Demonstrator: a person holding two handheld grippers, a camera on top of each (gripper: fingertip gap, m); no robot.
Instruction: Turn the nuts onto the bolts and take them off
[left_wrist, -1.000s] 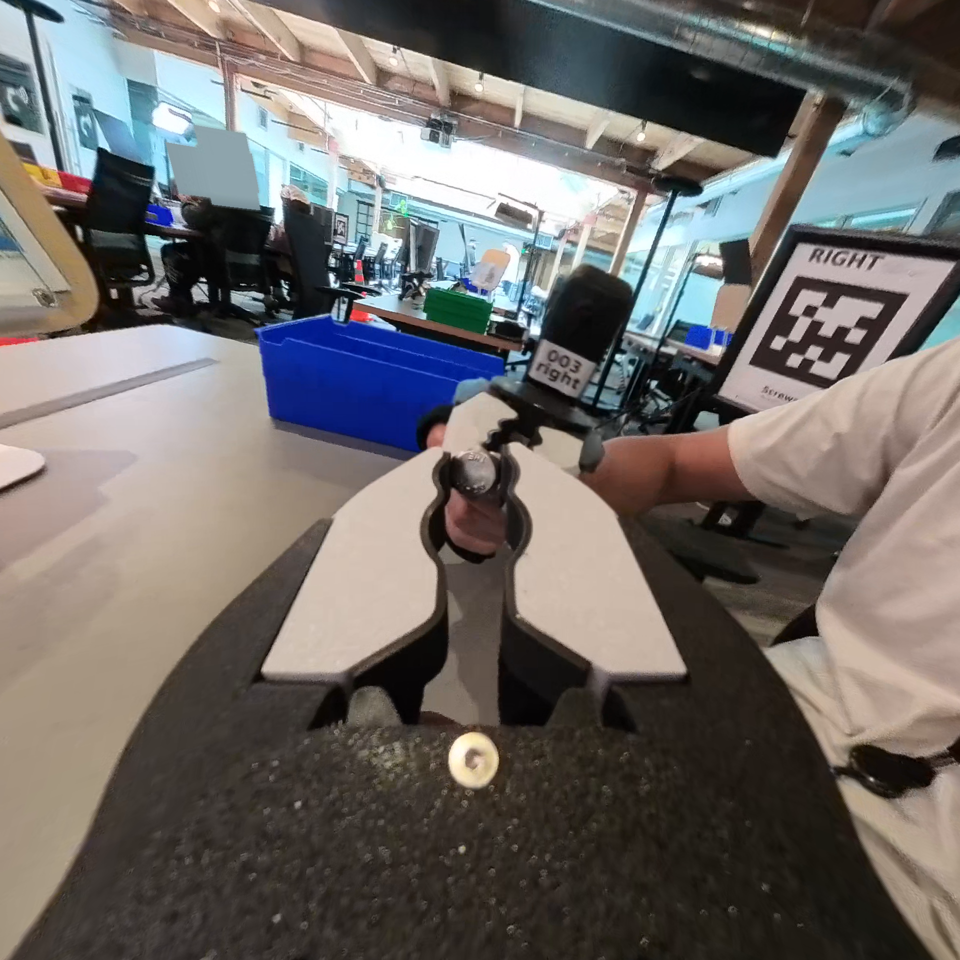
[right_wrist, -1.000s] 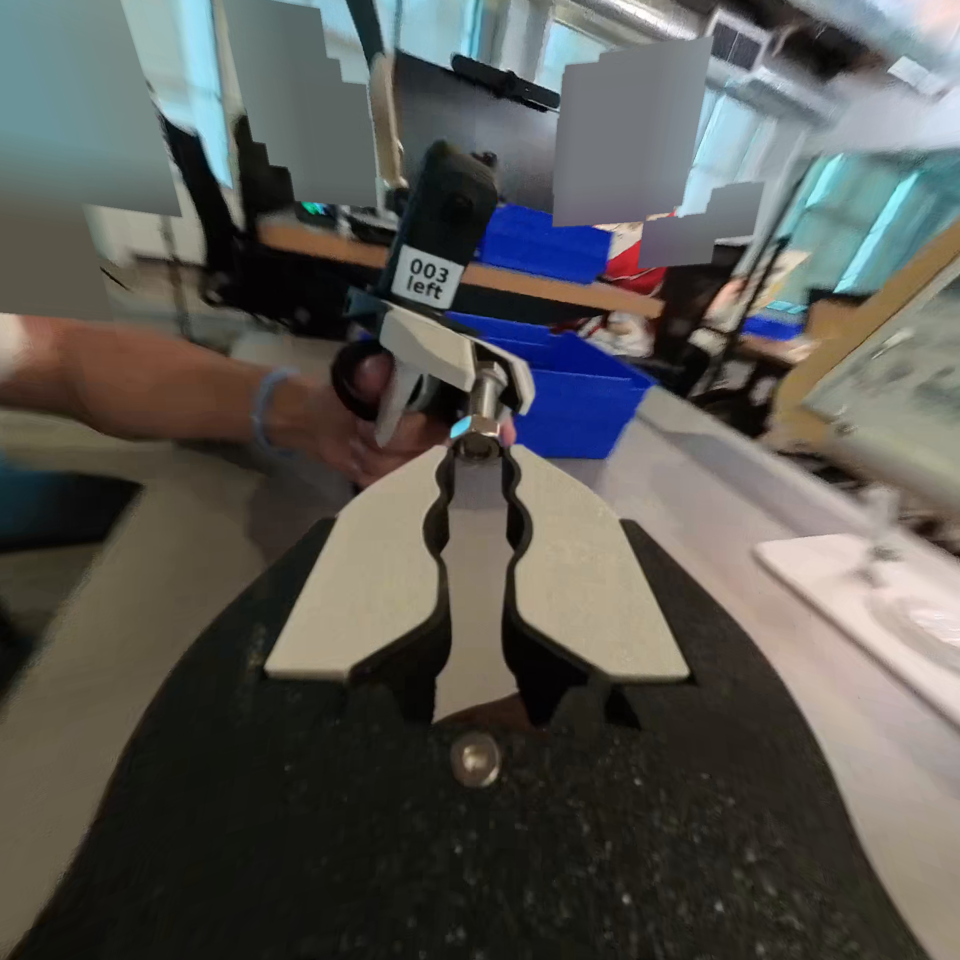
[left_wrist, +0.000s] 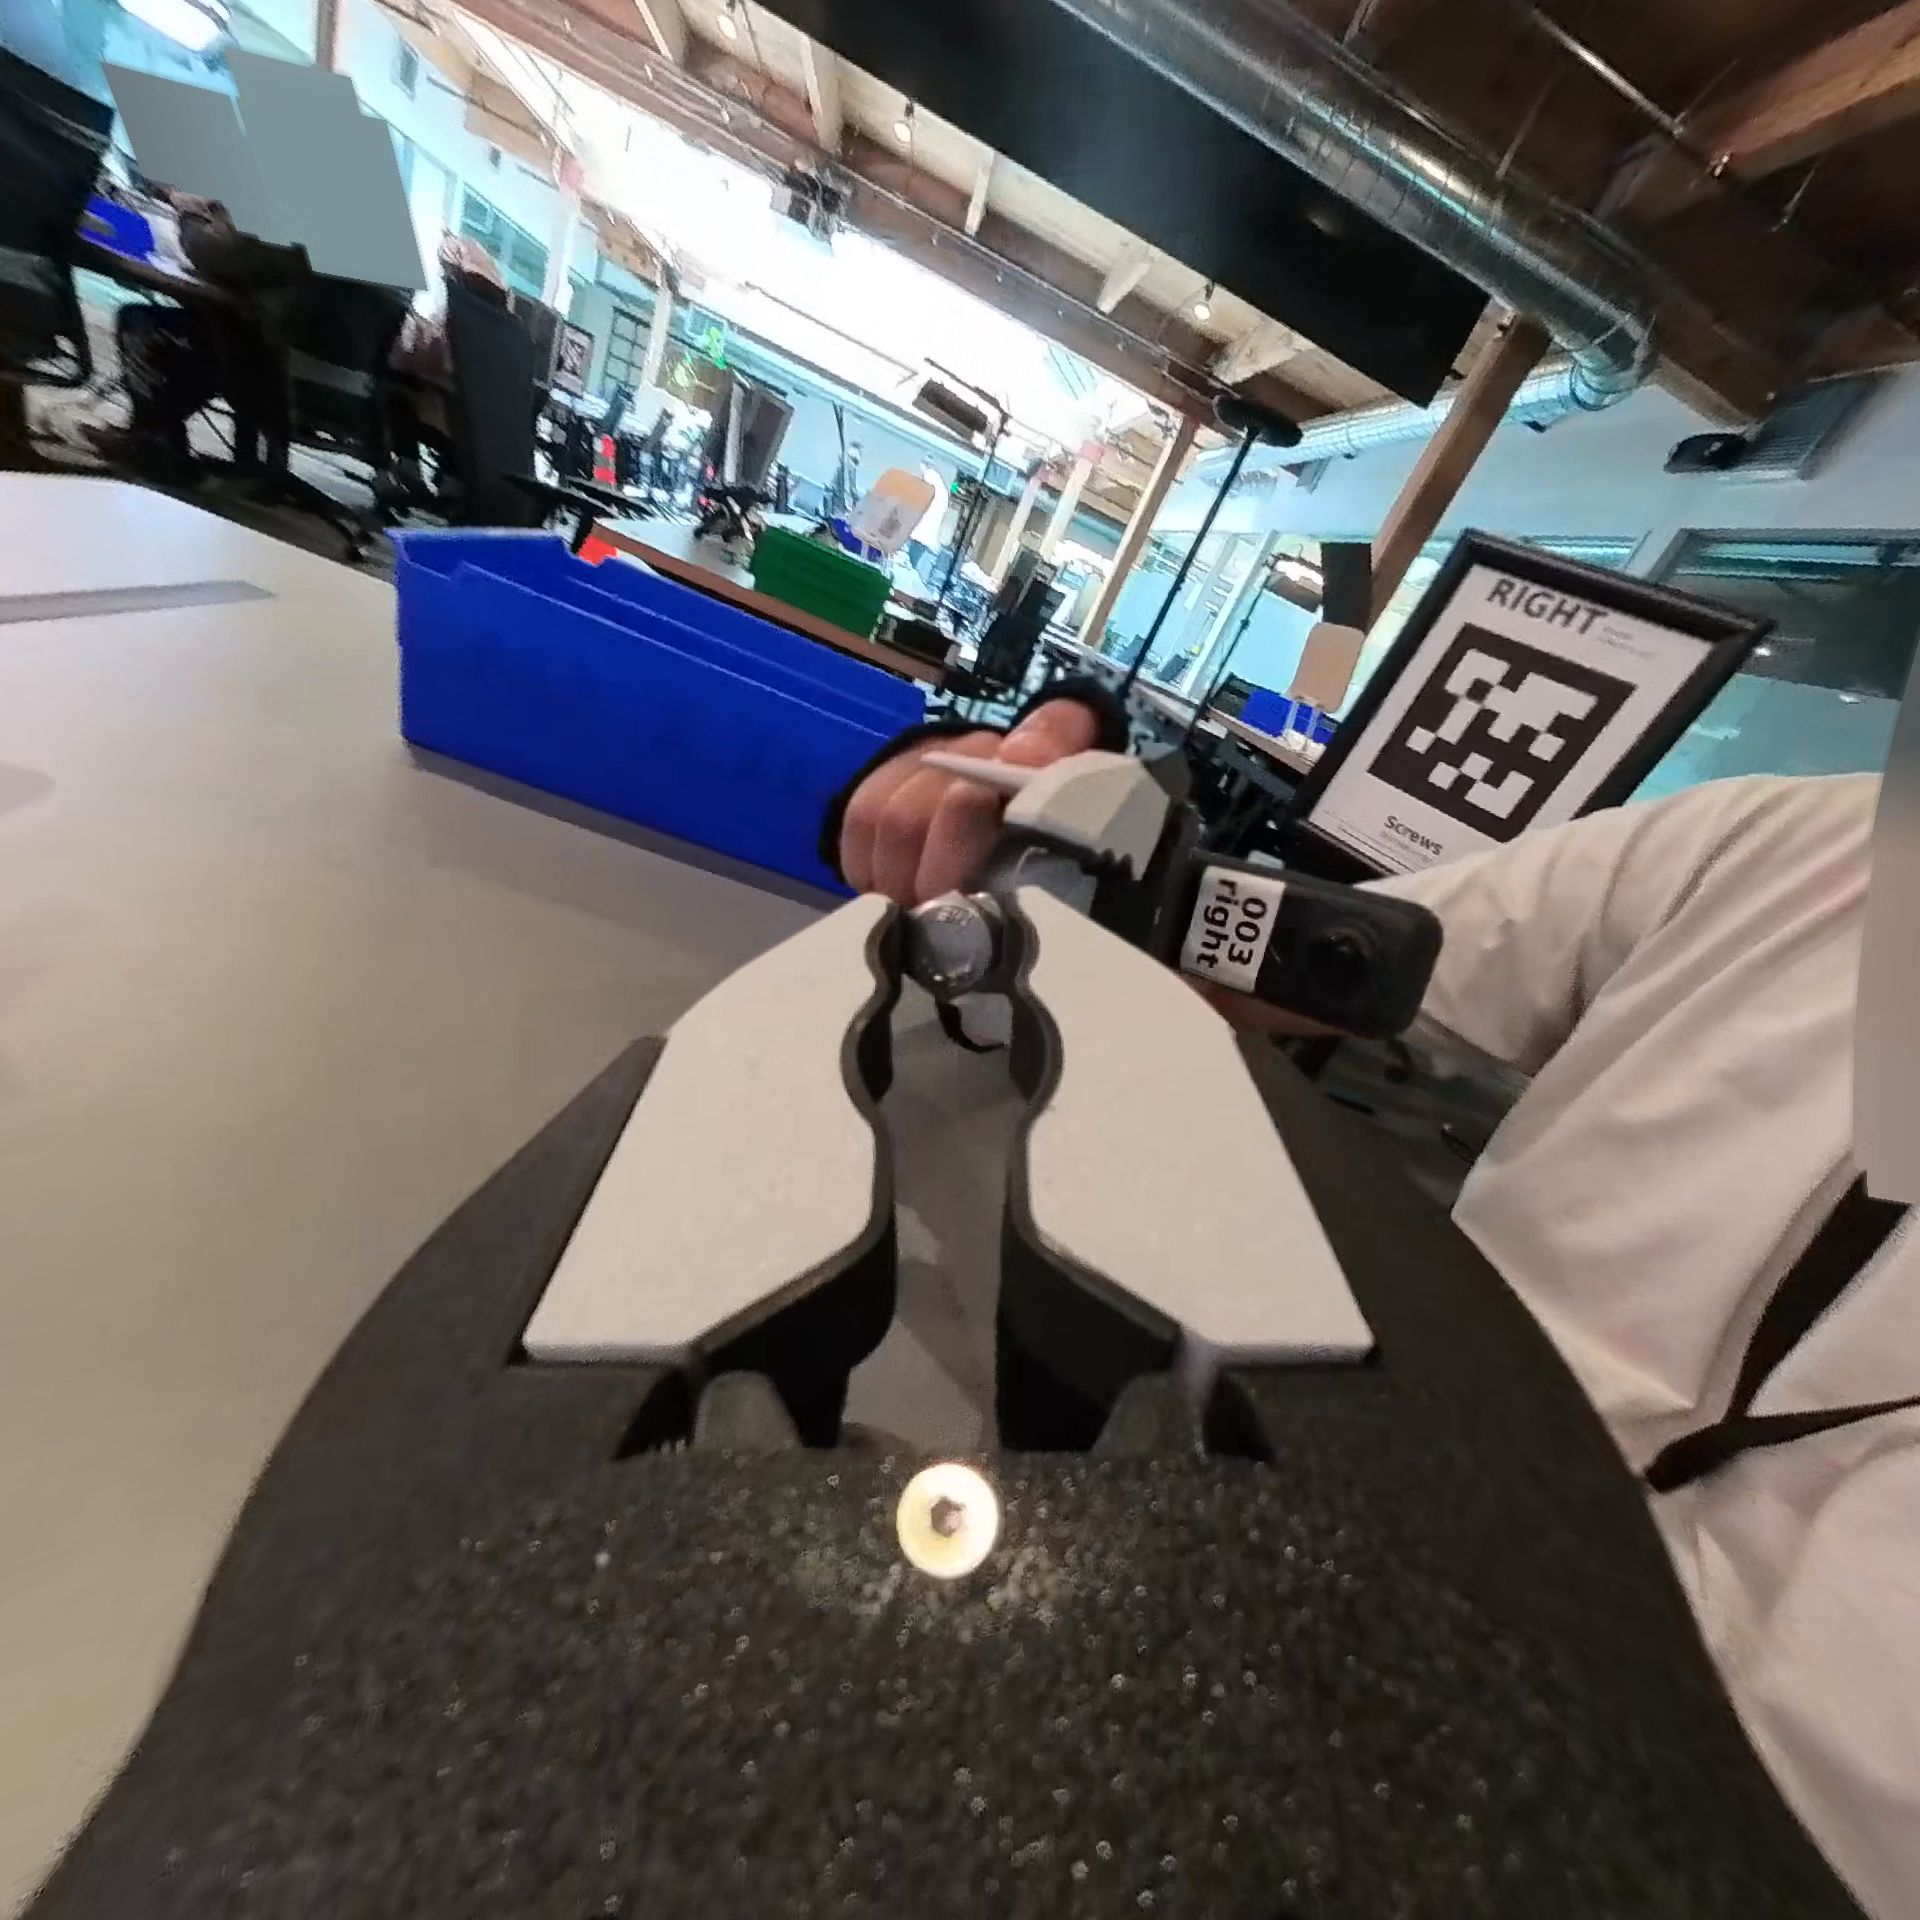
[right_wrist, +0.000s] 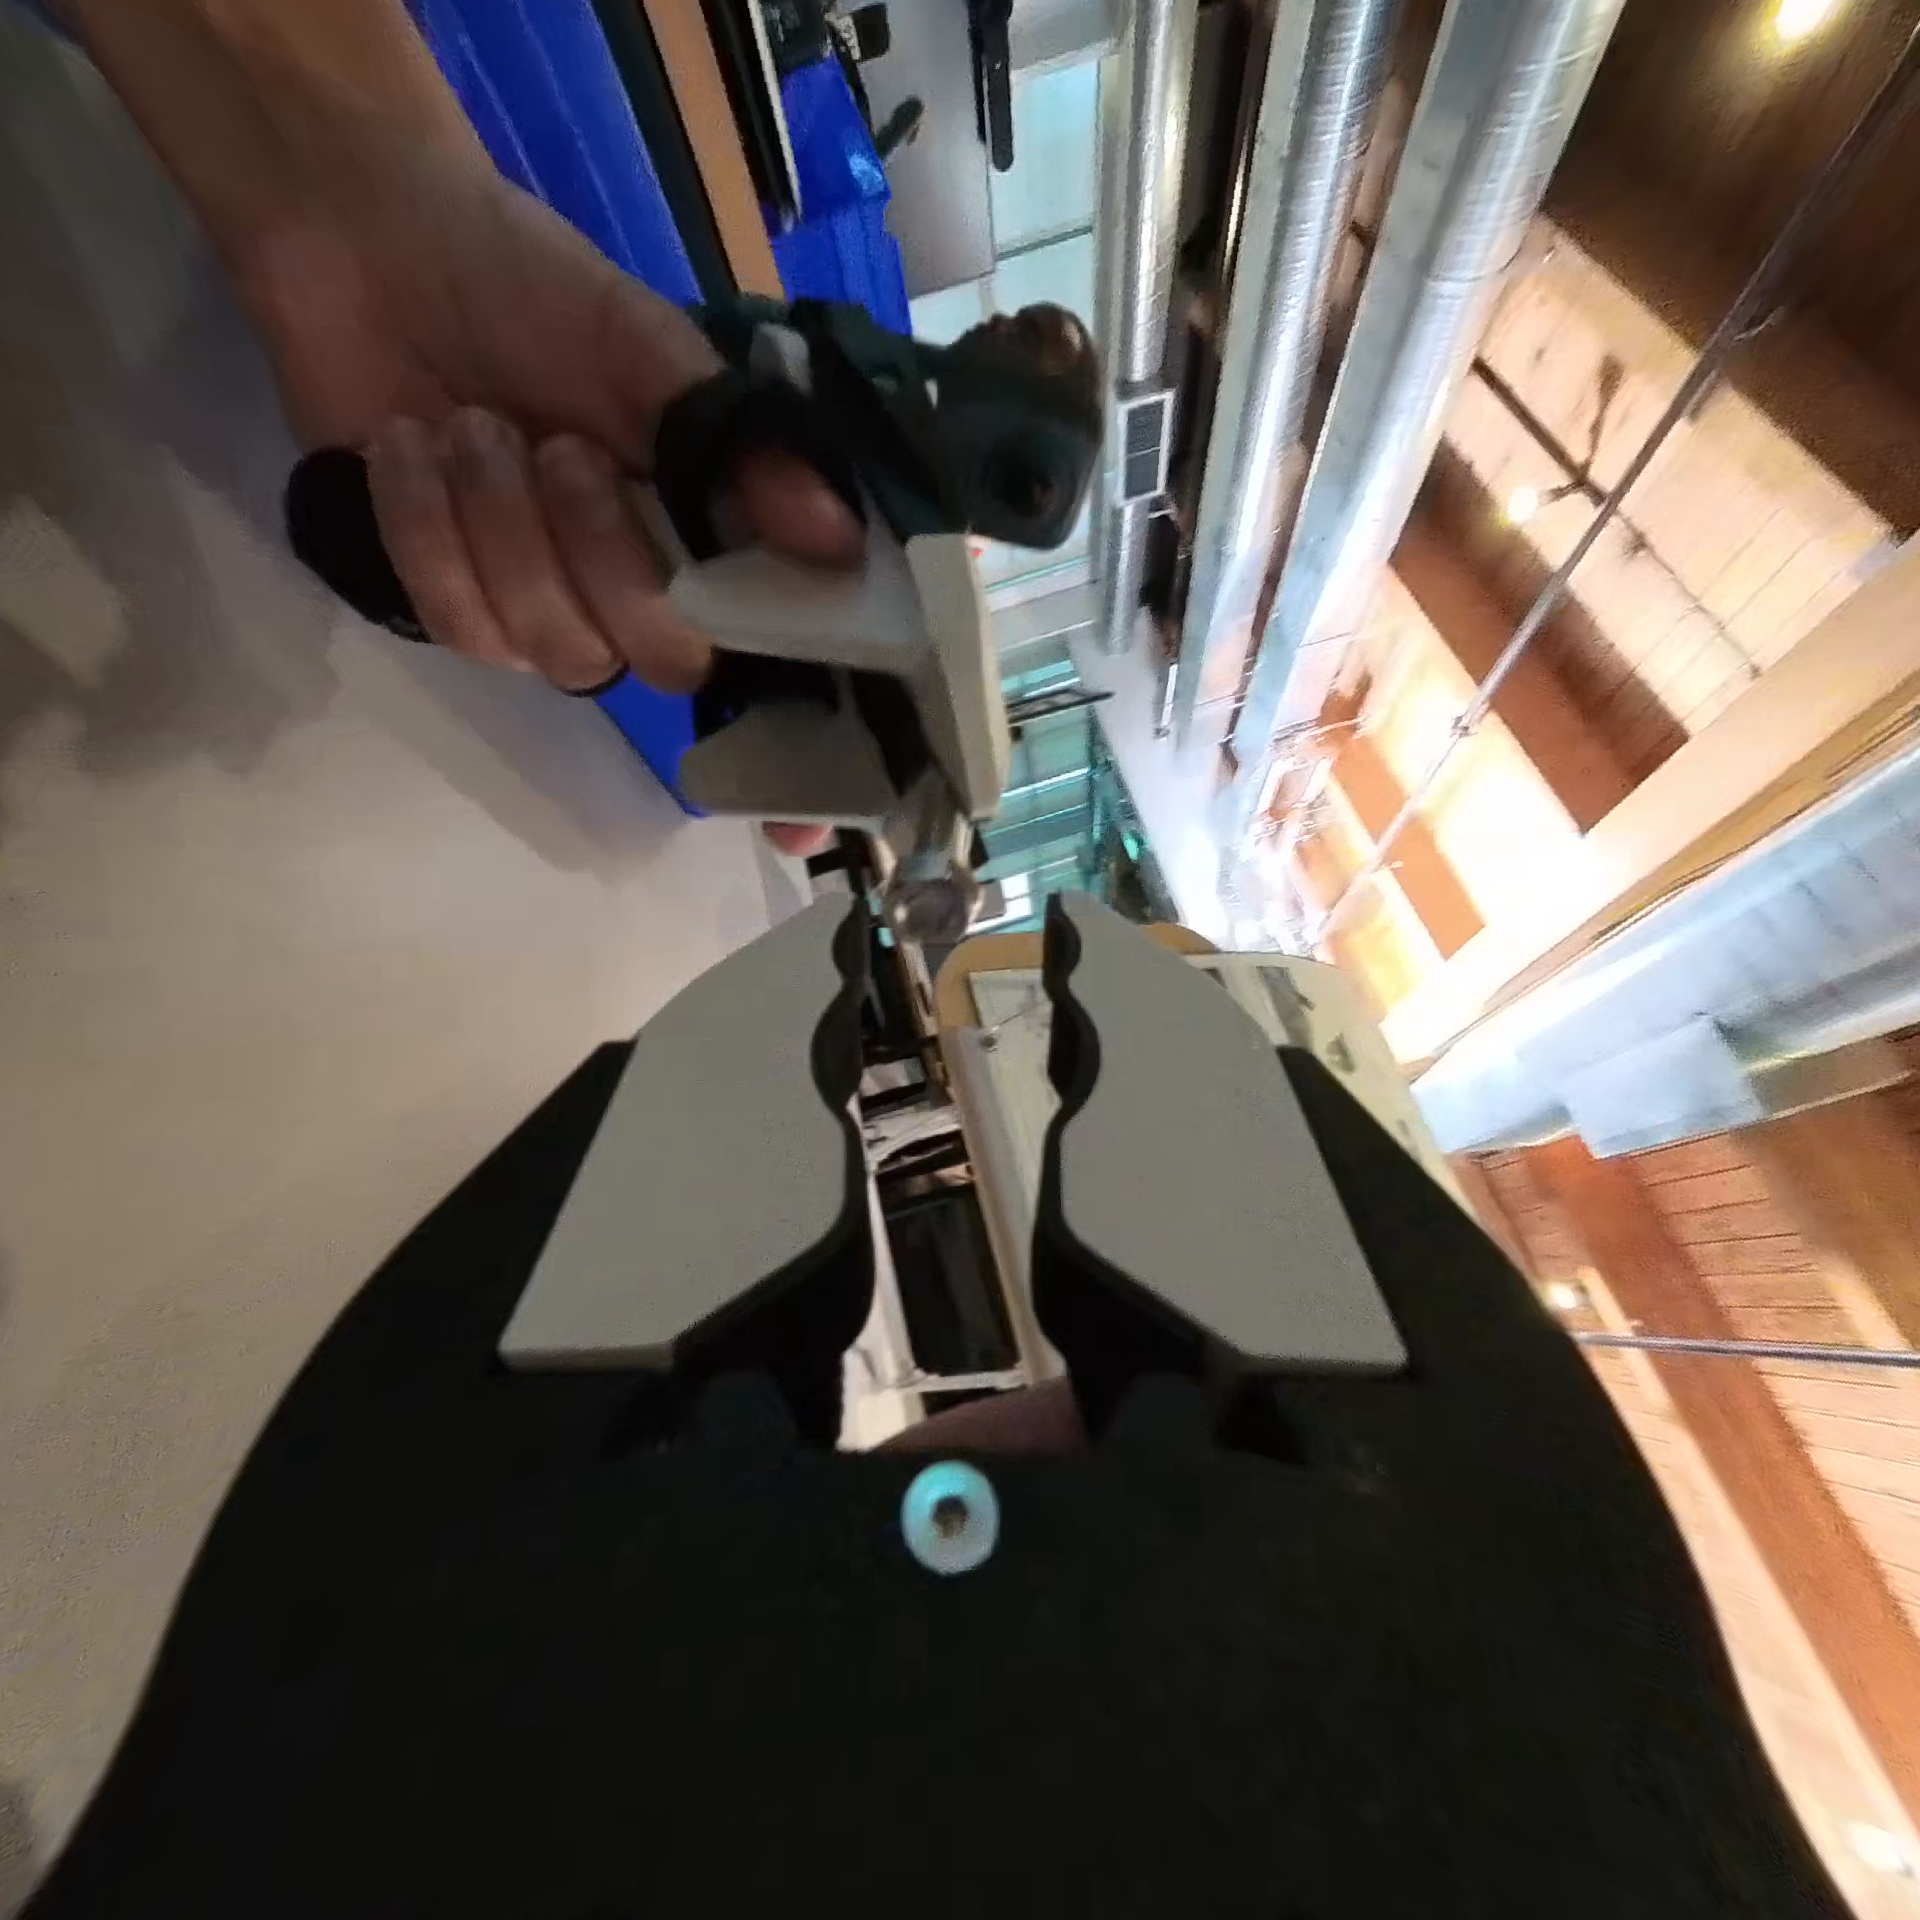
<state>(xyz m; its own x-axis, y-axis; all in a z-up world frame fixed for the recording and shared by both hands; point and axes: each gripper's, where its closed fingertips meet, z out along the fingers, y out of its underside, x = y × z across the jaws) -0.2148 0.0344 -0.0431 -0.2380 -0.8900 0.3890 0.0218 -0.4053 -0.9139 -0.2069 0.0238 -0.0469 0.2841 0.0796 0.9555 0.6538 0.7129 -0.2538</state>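
My left gripper (left_wrist: 951, 935) is shut on the head of a silver bolt (left_wrist: 948, 940) and holds it above the grey table (left_wrist: 260, 883). In the right wrist view the left gripper (right_wrist: 940, 821) shows rolled on its side, with the bolt's shank (right_wrist: 928, 831) sticking out toward me and a silver nut (right_wrist: 933, 902) on its end. My right gripper (right_wrist: 951, 920) is open, its tips either side of the nut with a gap on the right side. It shows edge-on in the left wrist view (left_wrist: 1013, 883), just behind the bolt head. The nut is hidden there.
A blue bin (left_wrist: 644, 707) stands on the table beyond the grippers. A framed black-and-white marker sign (left_wrist: 1507, 727) stands at the right. The person's white sleeve (left_wrist: 1662, 1039) fills the right side. A white-framed object (right_wrist: 1195, 997) lies beyond my right fingers. Left and right tips are no more than a few centimetres apart.
My right gripper has rolled about a quarter turn around the bolt's axis and its jaws have opened off the nut. My left gripper still holds the bolt.
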